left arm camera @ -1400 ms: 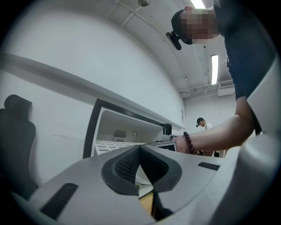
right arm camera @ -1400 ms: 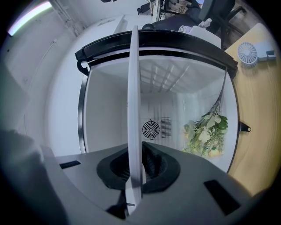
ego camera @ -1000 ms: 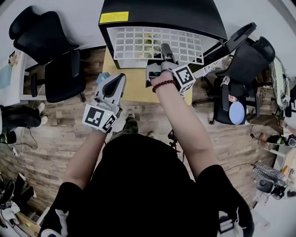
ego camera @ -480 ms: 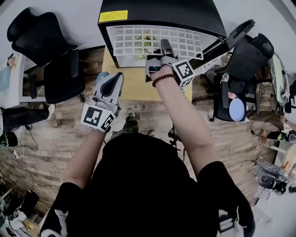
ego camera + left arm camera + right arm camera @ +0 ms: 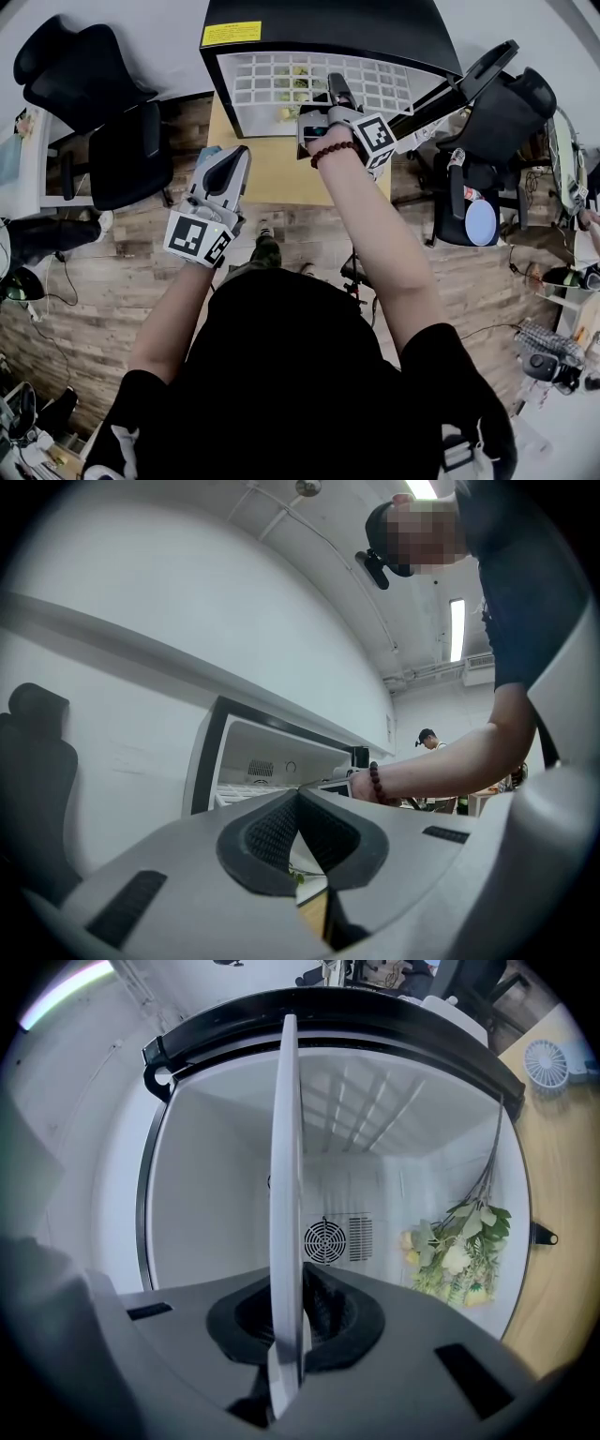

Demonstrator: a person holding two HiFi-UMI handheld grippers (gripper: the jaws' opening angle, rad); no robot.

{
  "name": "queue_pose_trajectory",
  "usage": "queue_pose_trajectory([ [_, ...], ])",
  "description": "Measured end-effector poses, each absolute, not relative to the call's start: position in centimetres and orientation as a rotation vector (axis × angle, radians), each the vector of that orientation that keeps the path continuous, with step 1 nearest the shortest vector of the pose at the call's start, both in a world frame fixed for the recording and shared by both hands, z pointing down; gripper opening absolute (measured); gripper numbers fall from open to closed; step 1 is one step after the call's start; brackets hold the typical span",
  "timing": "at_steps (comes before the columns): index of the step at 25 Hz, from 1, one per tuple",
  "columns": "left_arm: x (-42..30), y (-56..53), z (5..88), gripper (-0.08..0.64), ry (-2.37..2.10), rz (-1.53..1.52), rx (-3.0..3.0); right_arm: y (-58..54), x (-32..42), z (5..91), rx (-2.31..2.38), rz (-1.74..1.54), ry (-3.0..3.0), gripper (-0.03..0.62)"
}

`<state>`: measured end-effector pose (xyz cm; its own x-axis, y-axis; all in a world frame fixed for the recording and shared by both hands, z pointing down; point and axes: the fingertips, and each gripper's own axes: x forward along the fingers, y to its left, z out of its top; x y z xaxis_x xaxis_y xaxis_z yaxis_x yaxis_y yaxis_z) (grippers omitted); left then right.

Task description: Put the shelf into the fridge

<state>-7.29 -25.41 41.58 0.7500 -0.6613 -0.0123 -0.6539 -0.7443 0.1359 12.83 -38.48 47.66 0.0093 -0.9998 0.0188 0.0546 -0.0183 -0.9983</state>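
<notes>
We noted the right gripper (image 5: 286,1330) clamped on the shelf (image 5: 284,1147), which sat half inside the fridge (image 5: 281,28) at 12 o'clock. Left gripper (image 5: 298,803) closed, empty, at 10 o'clock. The one-sided grip could tilt the shelf, perhaps crushing the flowers (image 5: 459,1255) below.

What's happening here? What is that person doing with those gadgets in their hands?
A person holds a gripper tool in each hand. The right gripper is clamped on the edge of a white grid shelf, which sits partway into the open fridge. A bunch of flowers is inside the fridge. The left gripper is held away from the fridge, shut and empty.
</notes>
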Motion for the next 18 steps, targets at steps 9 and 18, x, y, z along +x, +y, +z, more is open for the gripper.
queue_pose_trajectory([
  [9, -7.3, -25.6, 41.7, 0.02, -1.072, -0.087, 2.815, -39.4, 12.9, 47.7, -1.18, -1.248, 1.149, 0.035],
  [18, -7.6, -25.4, 42.0, 0.02, -1.075, -0.086, 2.812, -40.2, 13.0, 47.8, -1.175, -1.252, 1.151, 0.035],
])
